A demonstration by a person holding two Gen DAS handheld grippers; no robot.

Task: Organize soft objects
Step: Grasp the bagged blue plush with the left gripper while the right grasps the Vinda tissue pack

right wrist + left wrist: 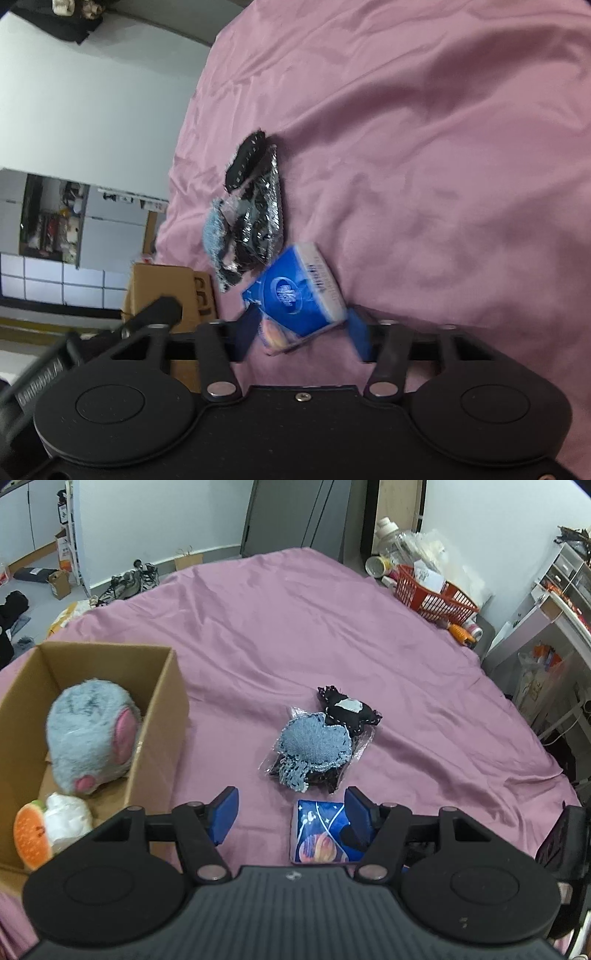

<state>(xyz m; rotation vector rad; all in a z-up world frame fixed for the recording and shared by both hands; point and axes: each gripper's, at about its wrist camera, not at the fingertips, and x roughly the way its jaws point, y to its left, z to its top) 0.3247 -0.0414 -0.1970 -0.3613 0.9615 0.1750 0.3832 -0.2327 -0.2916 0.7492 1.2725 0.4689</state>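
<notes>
Only blurred white print shows on the blue tissue pack (295, 295) between the right fingers (359, 334); left fingers (223, 814) spread apart.

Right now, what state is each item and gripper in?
Cardboard box: open, holding grey plush.
Denim pouch: lying on sheet, in clear plastic.
Blue tissue pack: tilted, between right gripper fingers, not clamped.
Left gripper: open, empty.

I'm working in a lived-in bedroom: a pink bedsheet (295, 627) fills the view, shoes (129, 581) far left, cluttered red basket (432, 594) far right
</notes>
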